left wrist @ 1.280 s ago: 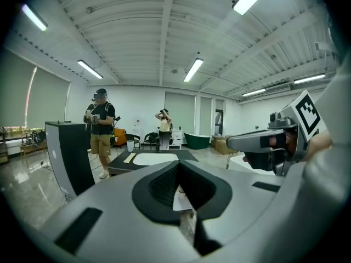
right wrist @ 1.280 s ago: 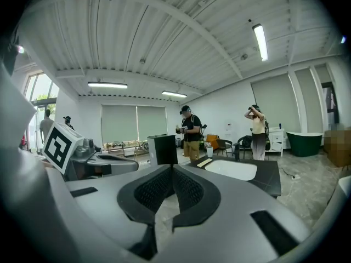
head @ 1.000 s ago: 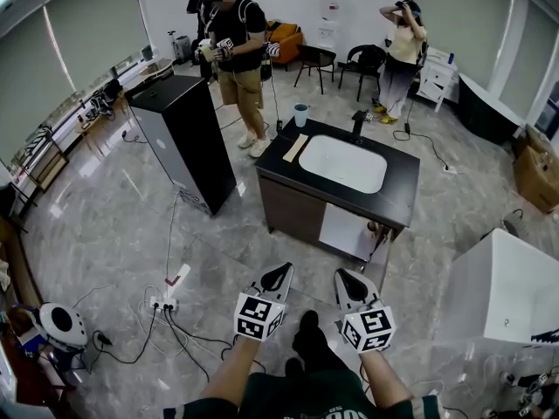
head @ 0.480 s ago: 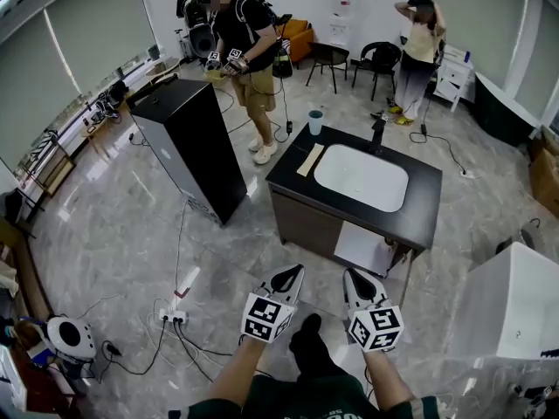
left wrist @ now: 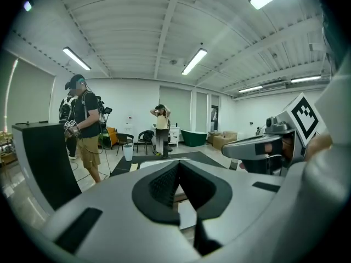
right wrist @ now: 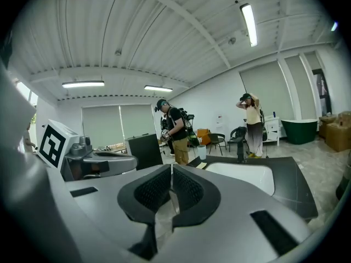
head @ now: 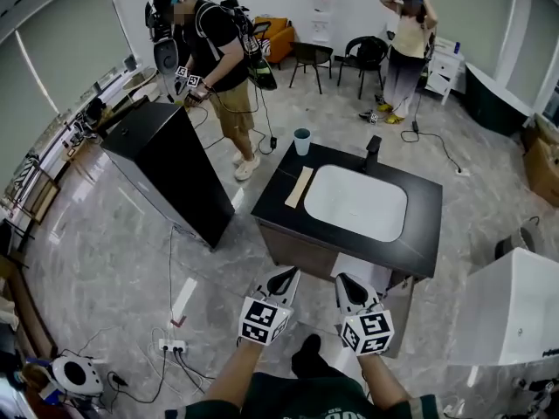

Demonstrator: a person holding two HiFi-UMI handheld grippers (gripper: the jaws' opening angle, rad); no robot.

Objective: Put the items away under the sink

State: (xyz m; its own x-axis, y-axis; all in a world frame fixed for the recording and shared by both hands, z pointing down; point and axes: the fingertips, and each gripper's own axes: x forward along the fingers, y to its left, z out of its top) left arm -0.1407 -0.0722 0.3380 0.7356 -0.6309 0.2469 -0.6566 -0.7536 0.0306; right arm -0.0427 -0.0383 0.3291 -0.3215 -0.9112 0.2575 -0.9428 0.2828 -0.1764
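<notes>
Marble floor [head: 131,260] shrinks between us and the desk [head: 419,225] as we step nearer, cup [head: 301,140] untouched, left claw [head: 281,278] and right claw [head: 348,285] closed, empty.

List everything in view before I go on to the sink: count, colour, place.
Sink cabinet: 1, black top with white basin, centre.
Faucet: 1, black, behind the basin.
Cup: 1, pale teal, far left corner of the top.
Strip: 1, tan, flat on the top, left of the basin.
Tall cabinet: 1, black, left of the sink.
People: 2, one by the tall cabinet, one at back right.
Power strip: 1, white, floor at lower left.
Left gripper: 1, grey, bottom centre, jaws shut, empty.
Right gripper: 1, grey, beside it, jaws shut, empty.
</notes>
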